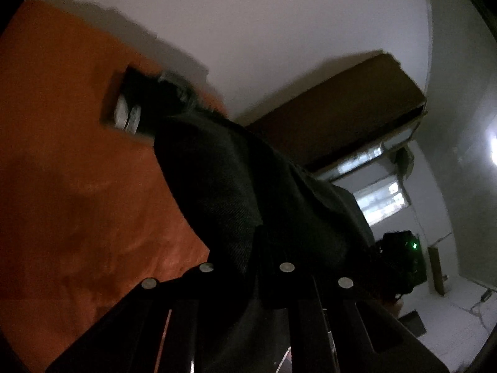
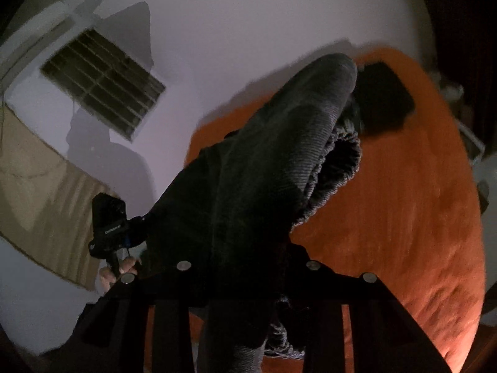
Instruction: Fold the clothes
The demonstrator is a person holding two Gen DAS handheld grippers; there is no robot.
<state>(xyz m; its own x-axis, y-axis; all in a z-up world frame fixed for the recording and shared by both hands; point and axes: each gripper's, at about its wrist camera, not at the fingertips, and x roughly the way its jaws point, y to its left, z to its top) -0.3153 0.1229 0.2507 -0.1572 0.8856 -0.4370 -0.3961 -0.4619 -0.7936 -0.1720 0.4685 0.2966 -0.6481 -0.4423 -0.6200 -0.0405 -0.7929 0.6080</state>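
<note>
A dark grey ribbed garment [image 2: 279,143] with an elastic hem hangs lifted above the orange bed [image 2: 403,217]. My right gripper [image 2: 248,264] is shut on one bunched edge of it. My left gripper [image 1: 248,267] is shut on another part of the same garment [image 1: 223,186], which fills the middle of the left wrist view and hides the fingertips. Each gripper shows in the other's view: the left gripper [image 2: 108,227] with a hand below it, the right gripper [image 1: 400,261] with a green light.
The orange bedspread [image 1: 77,186] stretches below. A black folded item [image 2: 382,102] lies at the bed's far end, next to pale things [image 1: 127,115]. A barred window [image 2: 102,84], a beige curtain [image 2: 37,192] and a brown cabinet [image 1: 341,105] line the white walls.
</note>
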